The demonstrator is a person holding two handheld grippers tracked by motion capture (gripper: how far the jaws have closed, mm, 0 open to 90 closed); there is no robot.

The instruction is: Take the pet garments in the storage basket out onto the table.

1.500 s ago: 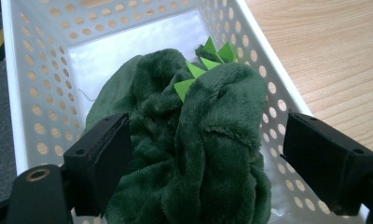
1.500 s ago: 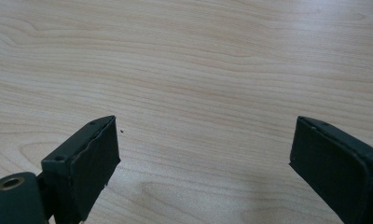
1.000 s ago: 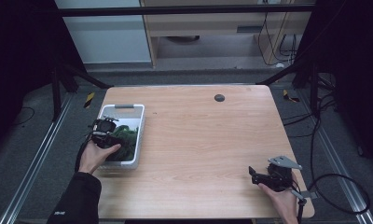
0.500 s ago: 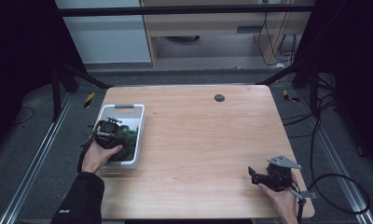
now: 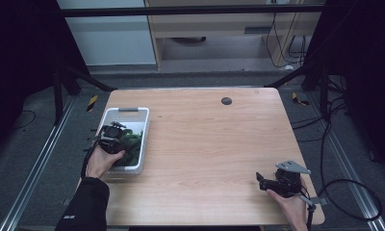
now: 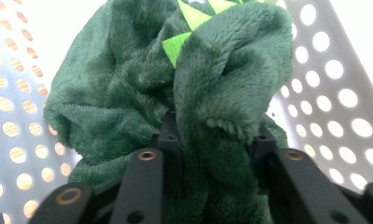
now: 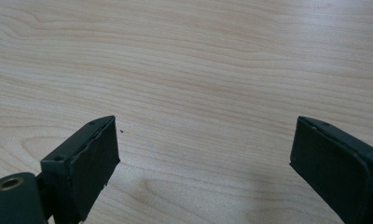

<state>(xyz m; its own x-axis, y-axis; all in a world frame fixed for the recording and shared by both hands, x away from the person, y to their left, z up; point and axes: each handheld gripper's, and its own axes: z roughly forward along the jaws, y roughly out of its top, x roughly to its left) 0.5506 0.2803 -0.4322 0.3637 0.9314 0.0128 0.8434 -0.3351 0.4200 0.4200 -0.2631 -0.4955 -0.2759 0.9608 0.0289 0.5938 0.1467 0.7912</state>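
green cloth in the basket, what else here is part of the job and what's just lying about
In the job:
- green cloth, pinched in the left gripper, whose jaws have just been closing
- white basket holding it

Lying about:
- right gripper, open over bare table
- dark disc at the far edge

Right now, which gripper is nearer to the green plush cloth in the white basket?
Left. The left gripper is inside the white basket, its jaws just closing around a fold of the green plush cloth. The right gripper rests open over bare wood at the table's opposite near corner.
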